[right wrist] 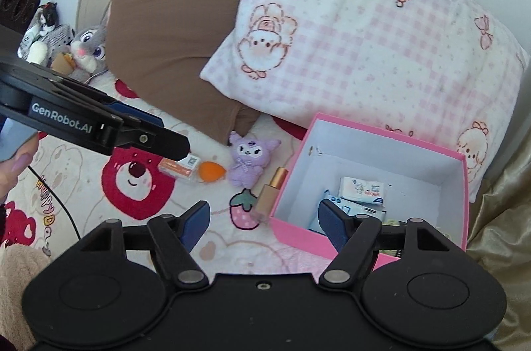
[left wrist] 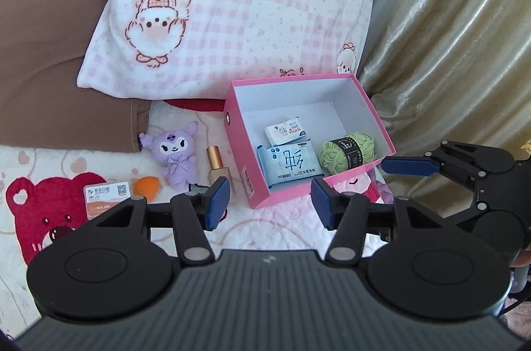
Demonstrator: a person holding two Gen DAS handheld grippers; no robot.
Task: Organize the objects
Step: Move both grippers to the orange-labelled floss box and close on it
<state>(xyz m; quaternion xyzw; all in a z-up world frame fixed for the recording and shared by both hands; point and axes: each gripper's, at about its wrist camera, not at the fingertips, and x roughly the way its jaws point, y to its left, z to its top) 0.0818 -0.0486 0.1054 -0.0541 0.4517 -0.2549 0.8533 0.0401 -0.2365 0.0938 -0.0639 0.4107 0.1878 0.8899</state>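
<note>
We count three things in the pink box [left wrist: 247, 181] on the bed [left wrist: 278, 218]: two tissue packs [left wrist: 288, 164] and one green yarn ball [left wrist: 346, 154]. Left of it lie four more: a gold bottle [left wrist: 217, 172], a purple plush [left wrist: 177, 153], an orange sponge [left wrist: 146, 185] and a card pack [left wrist: 104, 196]. The bottle's long axis runs up the bed, cap toward the two pillows [left wrist: 232, 2]. Only our right view shows the grey rabbit toy [right wrist: 88, 47]. Our left gripper [left wrist: 270, 201] and right gripper [right wrist: 262, 223] both hang released, fingers empty.
</note>
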